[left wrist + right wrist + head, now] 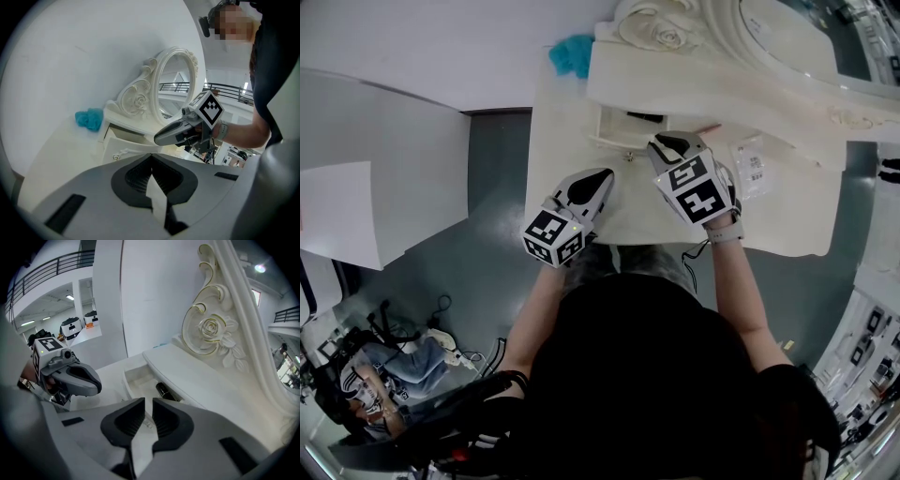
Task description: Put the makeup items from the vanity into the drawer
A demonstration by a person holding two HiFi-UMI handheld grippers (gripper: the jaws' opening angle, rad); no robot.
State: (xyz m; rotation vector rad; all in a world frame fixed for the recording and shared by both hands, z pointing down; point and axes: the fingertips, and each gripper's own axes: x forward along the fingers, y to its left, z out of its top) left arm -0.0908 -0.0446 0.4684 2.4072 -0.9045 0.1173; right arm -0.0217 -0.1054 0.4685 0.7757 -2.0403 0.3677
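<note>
Head view looks down on a white vanity [787, 225] whose small drawer [609, 141] stands pulled open below the raised shelf [722, 84] that carries the mirror [176, 84]. A black tube [165, 391] lies inside the drawer, partly tucked under that shelf. A clear packet [753, 164] lies on the vanity toward its right edge, and a teal clump [572, 54] sits at the back left corner. The right gripper [146, 416] hangs over the open drawer, jaws a narrow gap apart and gripping nothing. The left gripper [151, 161] hovers near the front left edge, jaws clenched together, empty.
</note>
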